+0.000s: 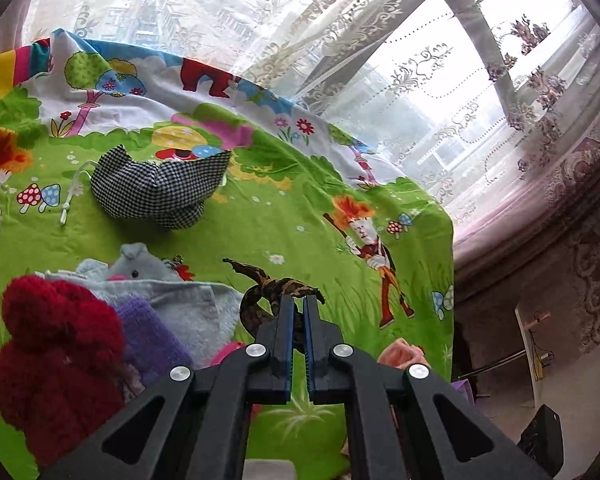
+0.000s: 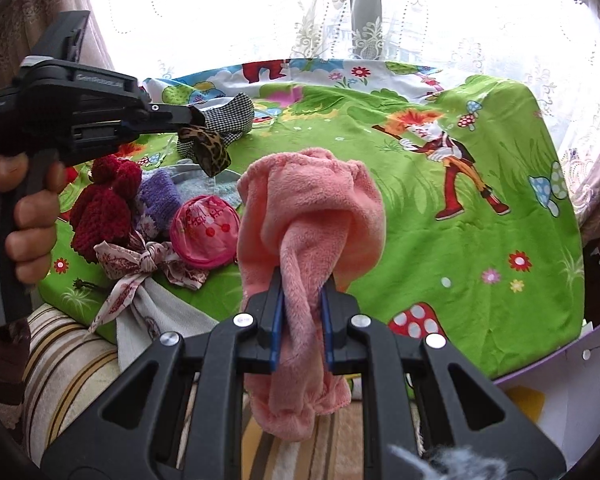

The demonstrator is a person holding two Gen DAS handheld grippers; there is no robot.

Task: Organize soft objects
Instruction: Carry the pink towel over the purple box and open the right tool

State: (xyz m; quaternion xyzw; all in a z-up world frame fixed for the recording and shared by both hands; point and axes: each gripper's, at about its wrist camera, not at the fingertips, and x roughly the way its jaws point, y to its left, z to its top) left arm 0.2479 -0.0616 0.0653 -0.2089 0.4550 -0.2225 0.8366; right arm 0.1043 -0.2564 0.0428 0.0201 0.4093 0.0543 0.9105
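Right wrist view — pink towel (image 2: 312, 216) clamped between claw (image 2: 300, 292).

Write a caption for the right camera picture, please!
Right gripper holds a pink towel above the cartoon blanket.

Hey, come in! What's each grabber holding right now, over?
Left gripper shut on leopard-print band, lifted above the pile. Right gripper shut on pink fluffy cloth. Red knit hat and checked cap lie on the bedsheet. Nothing blocking.
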